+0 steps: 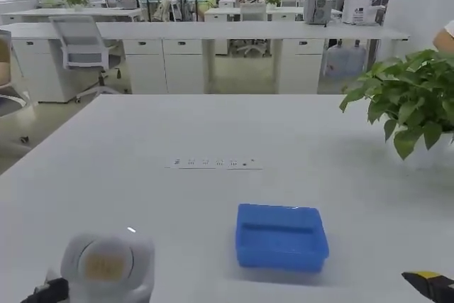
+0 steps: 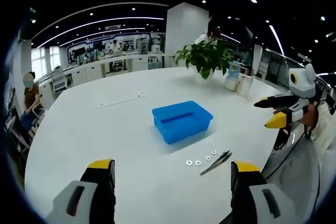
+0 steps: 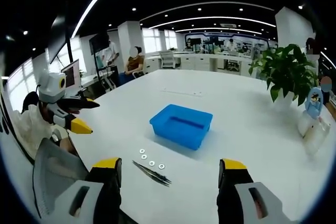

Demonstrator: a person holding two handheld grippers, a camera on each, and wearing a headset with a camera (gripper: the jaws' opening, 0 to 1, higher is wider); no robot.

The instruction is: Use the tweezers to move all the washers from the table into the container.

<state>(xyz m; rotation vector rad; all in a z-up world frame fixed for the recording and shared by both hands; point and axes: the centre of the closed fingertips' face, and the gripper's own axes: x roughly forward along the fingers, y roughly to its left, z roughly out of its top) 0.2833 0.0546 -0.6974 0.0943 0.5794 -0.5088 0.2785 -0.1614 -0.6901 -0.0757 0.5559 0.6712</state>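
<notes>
White tabletop (image 2: 105,129) in an open-plan office. The left gripper (image 2: 172,167) has its yellow-tipped jaws spread wide and holding nothing. In the left gripper view, the tweezers (image 2: 216,162) lie flat on the tabletop a little ahead of the jaws, close to the jaw on the right of the picture and not touching it. Four small washers (image 2: 198,162) sit in a short curved row just beside the tweezers, on the side towards the blue container (image 2: 184,129). The container stands further ahead, roughly midway between the jaws.

The right gripper (image 3: 169,164) also has its jaws wide apart and empty. In the right gripper view, the tweezers (image 3: 152,173) lie just ahead, between the jaws and nearer the one on the left of the picture. The washers (image 3: 151,163) lie loose in a row between the tweezers and the container (image 3: 176,134).

Each gripper view also takes in the other gripper, held off the tabletop edge in a person's hand: the right gripper (image 2: 265,114) at the right of the left gripper view, the left gripper (image 3: 90,116) at the left of the right gripper view, both with their jaws parted.

The head view looks further up the tabletop (image 1: 142,147). It gives the container (image 1: 280,253) near the bottom of the picture, a potted plant (image 1: 408,101) at the right, and people at desks beyond.
</notes>
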